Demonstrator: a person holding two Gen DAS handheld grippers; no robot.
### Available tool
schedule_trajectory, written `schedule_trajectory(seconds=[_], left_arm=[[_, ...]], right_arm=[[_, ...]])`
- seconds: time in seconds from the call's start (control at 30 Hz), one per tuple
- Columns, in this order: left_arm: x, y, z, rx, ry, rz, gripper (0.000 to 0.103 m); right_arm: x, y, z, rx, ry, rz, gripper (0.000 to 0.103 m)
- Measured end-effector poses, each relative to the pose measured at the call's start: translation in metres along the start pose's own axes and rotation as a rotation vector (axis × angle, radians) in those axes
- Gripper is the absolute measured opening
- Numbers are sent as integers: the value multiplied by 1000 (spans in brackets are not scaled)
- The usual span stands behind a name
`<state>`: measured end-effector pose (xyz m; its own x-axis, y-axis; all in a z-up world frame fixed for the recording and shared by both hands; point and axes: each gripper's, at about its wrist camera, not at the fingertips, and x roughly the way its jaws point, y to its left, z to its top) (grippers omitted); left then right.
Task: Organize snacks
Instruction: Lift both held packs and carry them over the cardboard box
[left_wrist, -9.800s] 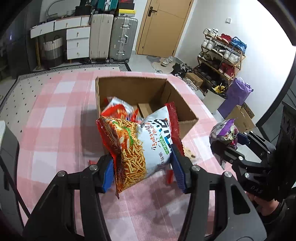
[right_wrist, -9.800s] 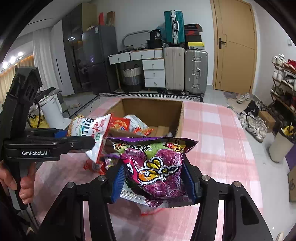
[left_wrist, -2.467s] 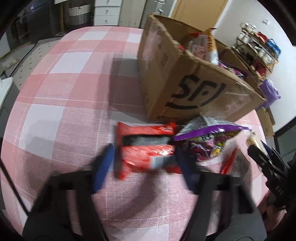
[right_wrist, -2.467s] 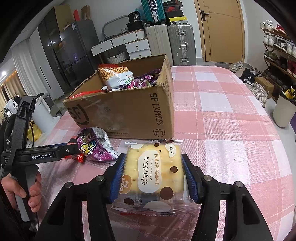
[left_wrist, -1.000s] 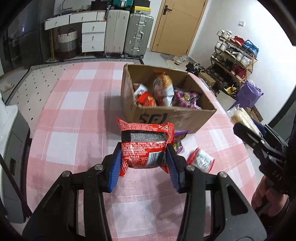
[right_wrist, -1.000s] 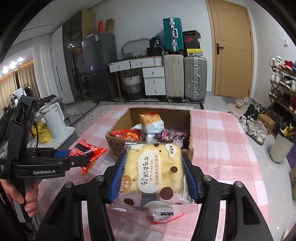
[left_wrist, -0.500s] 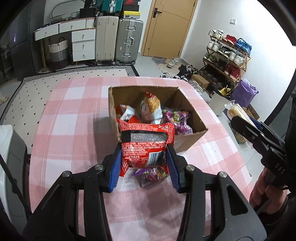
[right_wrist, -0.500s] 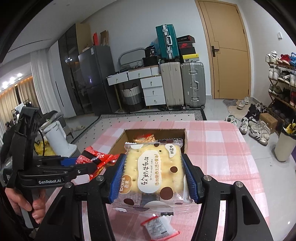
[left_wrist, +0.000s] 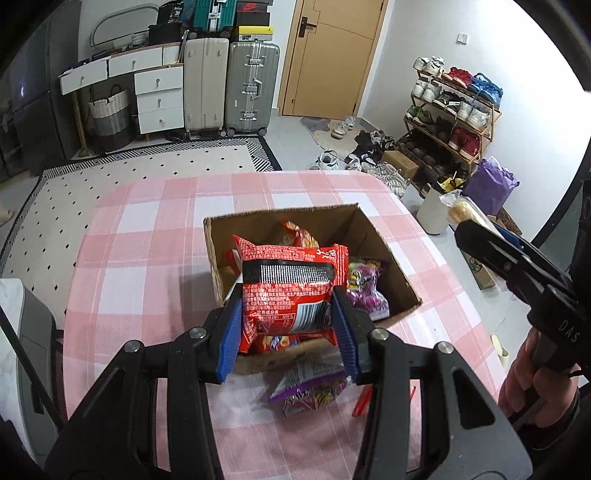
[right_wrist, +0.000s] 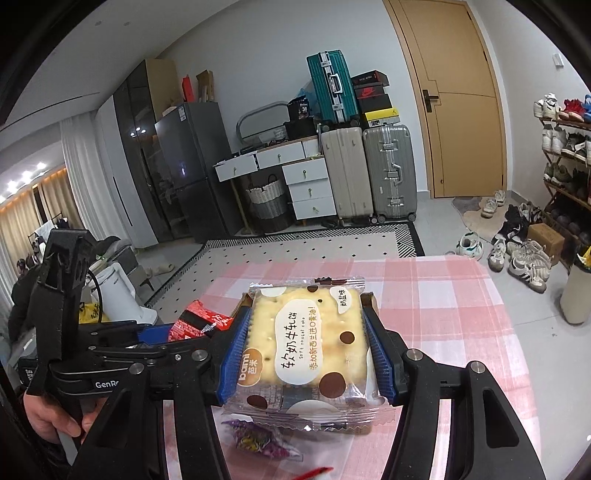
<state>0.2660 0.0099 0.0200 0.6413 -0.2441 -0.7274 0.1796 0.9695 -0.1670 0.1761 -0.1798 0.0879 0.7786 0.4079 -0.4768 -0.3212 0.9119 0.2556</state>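
Above a pink checked table (left_wrist: 147, 258), the left gripper (left_wrist: 288, 332) clamps a red snack packet (left_wrist: 291, 288) over the open cardboard box (left_wrist: 388, 251) of snacks, while the right gripper (right_wrist: 304, 354) grips a nougat cake packet (right_wrist: 306, 339); a purple packet (left_wrist: 314, 387) lies just before the box.

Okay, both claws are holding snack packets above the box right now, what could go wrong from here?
1. The left claw grips the red foil snack packet only by its lower part, so it may slip.
2. The brown cardboard box already holds packets; this one may perch on them.
3. The purple snack packet on the pink checked tablecloth lies close under both claws; the right claw with its nougat cake packet could knock it.
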Motion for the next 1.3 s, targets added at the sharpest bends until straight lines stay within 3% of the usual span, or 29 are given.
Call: schedule_trajectory(seconds=[0.37, 1.3], left_arm=[[22, -5, 15, -12, 22, -5, 42], [97, 9, 14, -42, 108, -47, 42]], right_arm=[[23, -5, 15, 6, 29, 18, 59], [107, -15, 0, 8, 128, 0, 59]])
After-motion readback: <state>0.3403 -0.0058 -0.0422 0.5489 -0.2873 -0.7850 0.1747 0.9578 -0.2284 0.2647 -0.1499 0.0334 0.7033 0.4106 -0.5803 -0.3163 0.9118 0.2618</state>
